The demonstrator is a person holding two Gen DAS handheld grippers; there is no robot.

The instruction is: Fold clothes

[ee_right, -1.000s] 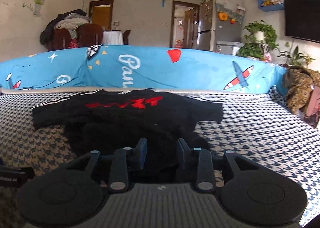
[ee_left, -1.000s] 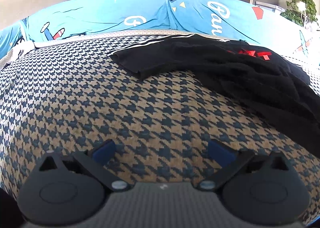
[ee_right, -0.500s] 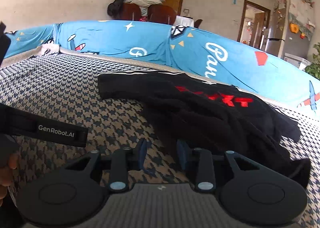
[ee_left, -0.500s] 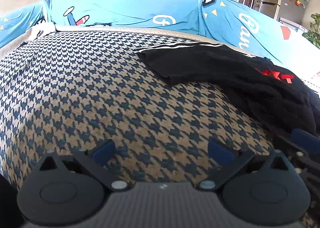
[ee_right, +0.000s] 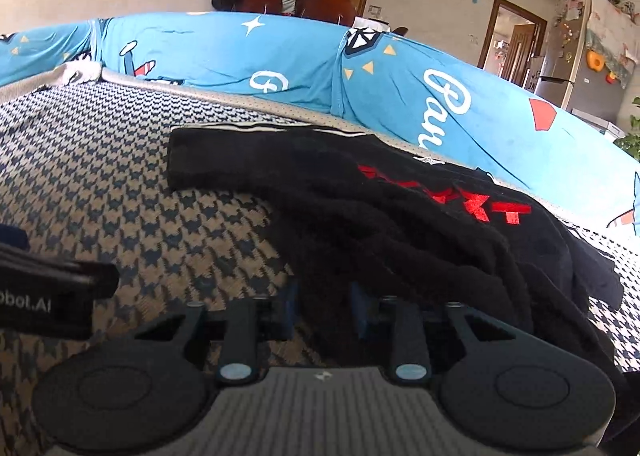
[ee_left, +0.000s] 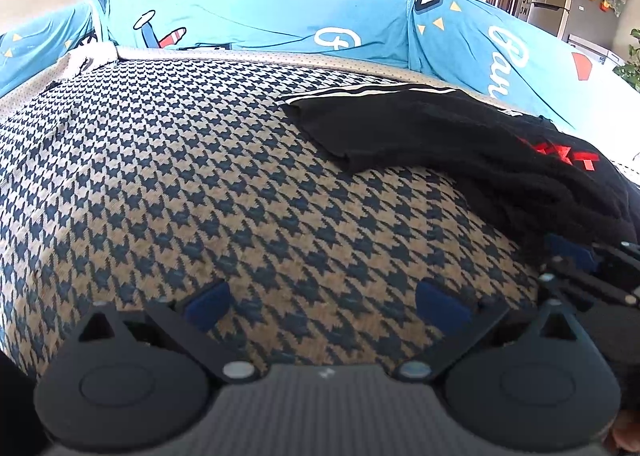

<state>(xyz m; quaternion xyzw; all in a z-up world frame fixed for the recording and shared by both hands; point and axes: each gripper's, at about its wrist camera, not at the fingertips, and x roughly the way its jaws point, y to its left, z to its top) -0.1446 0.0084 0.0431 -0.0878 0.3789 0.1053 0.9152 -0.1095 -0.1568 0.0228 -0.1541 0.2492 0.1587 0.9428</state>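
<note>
Right gripper (ee_right: 323, 306) clamps black shirt (ee_right: 400, 216) hem; left gripper (ee_left: 324, 302) apart, spread.

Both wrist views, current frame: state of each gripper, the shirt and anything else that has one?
Left gripper: open, empty, over bare houndstooth cover.
Right gripper: shut on black shirt's near edge.
Black shirt: unfolded, rumpled, red print up, left sleeve spread flat.
Far doors: open.
</note>
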